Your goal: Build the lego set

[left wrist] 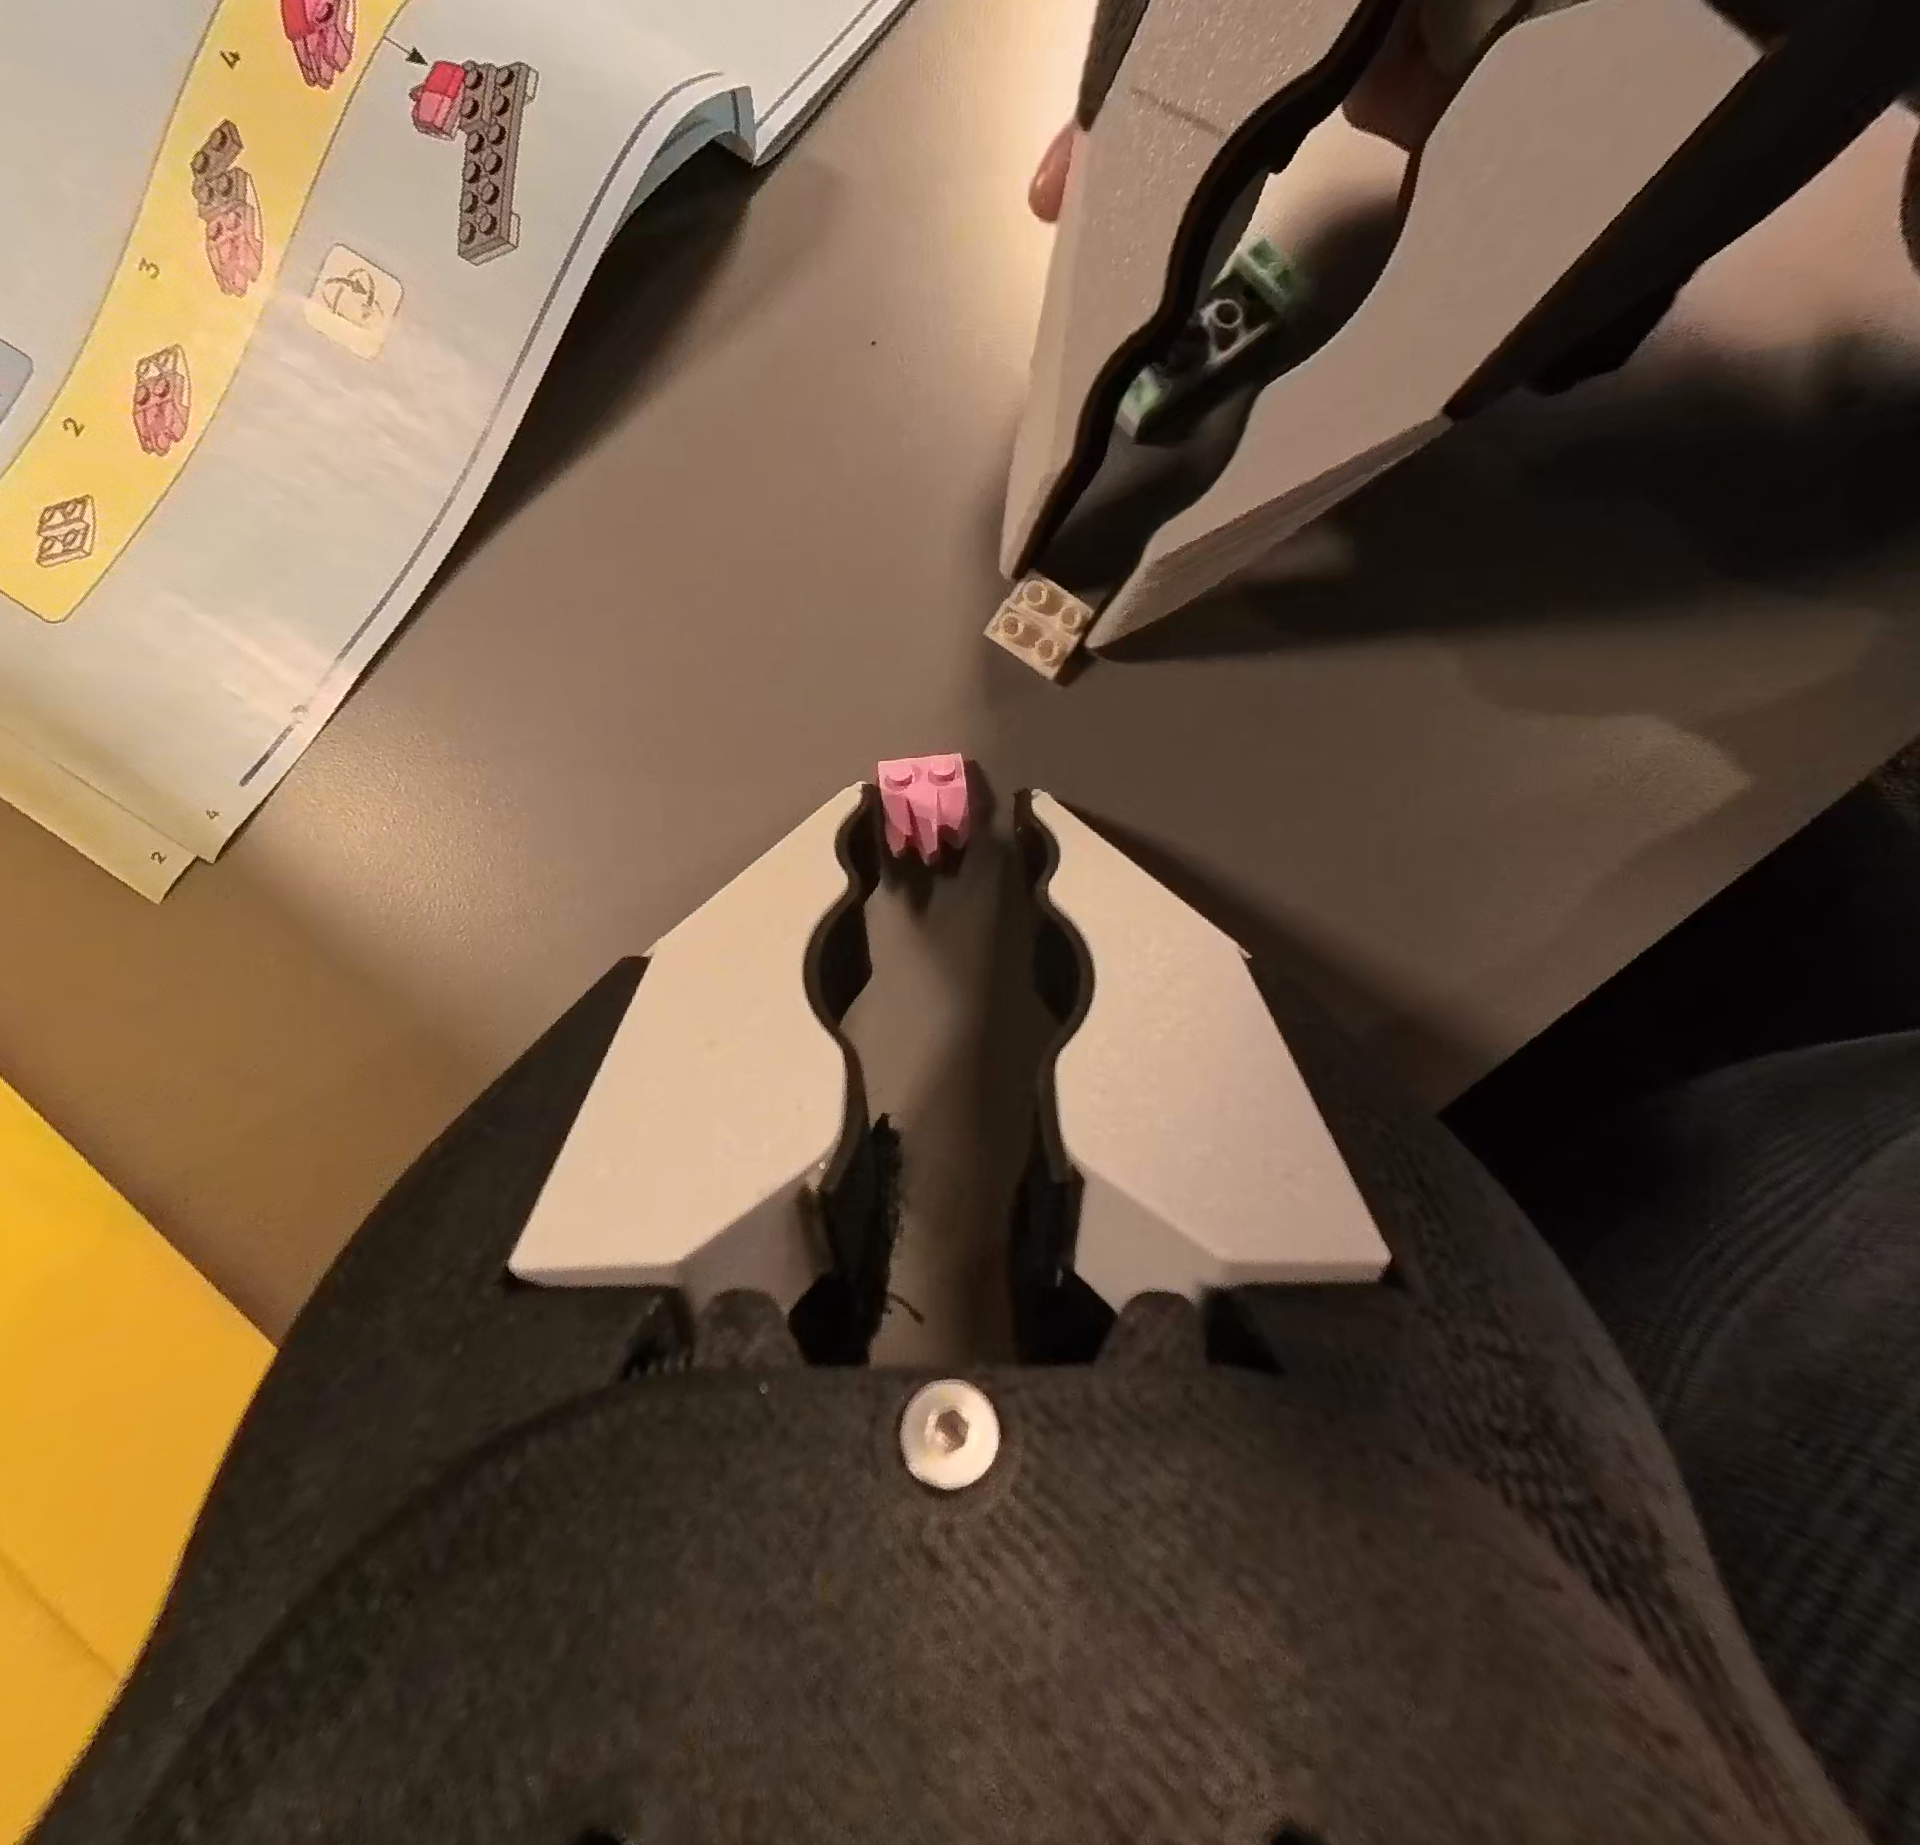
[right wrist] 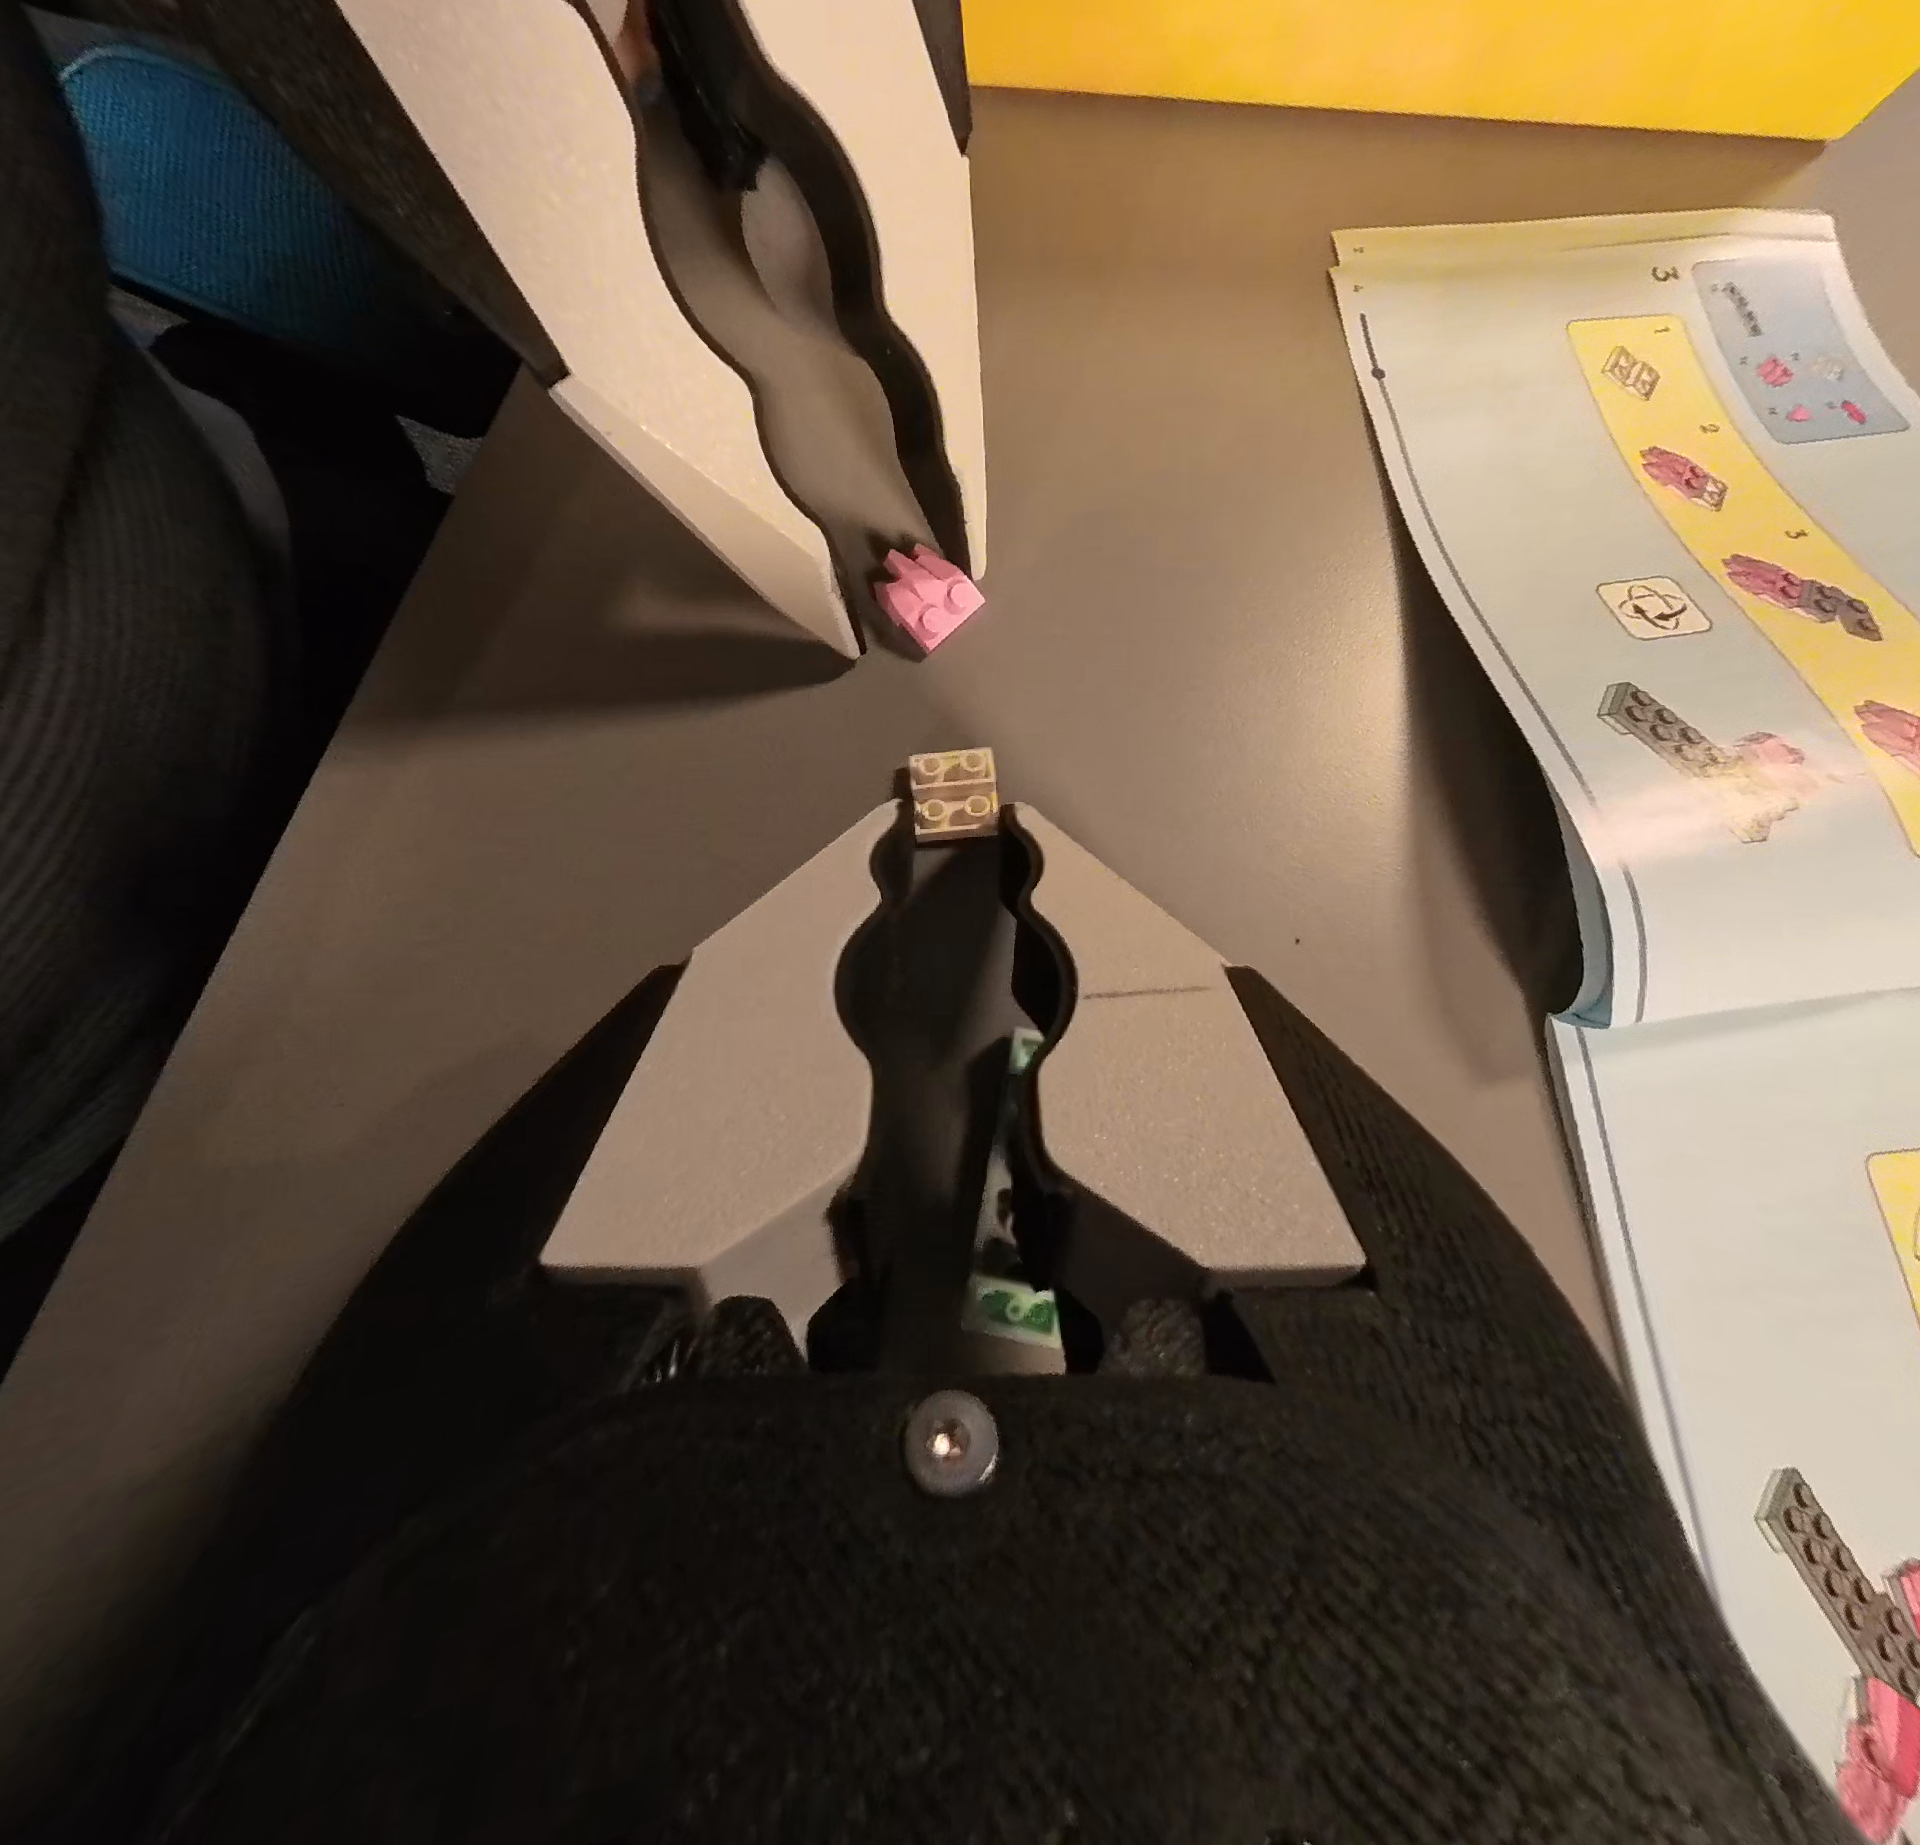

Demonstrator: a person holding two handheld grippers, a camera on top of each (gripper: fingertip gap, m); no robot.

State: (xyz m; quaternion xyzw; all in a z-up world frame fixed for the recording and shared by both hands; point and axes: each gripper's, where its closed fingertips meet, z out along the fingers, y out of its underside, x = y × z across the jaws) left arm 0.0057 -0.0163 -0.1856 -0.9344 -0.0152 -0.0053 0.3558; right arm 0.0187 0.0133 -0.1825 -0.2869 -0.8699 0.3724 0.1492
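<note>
Left gripper (left wrist: pixel 940 803) low over the grey tabletop (left wrist: pixel 675 600), fingers partly open around a small pink brick (left wrist: pixel 925 808); left pad beside it, a clear gap on the right, so not gripped; right gripper (right wrist: pixel 956 813) opposite and near, fingers narrowed onto a tan four-stud brick (right wrist: pixel 954 796), both pads against its sides; green and black pieces (right wrist: pixel 1013 1307) lodged deep between the right fingers; open instruction booklet (left wrist: pixel 312 289) and a yellow box (right wrist: pixel 1455 19) beside.
</note>
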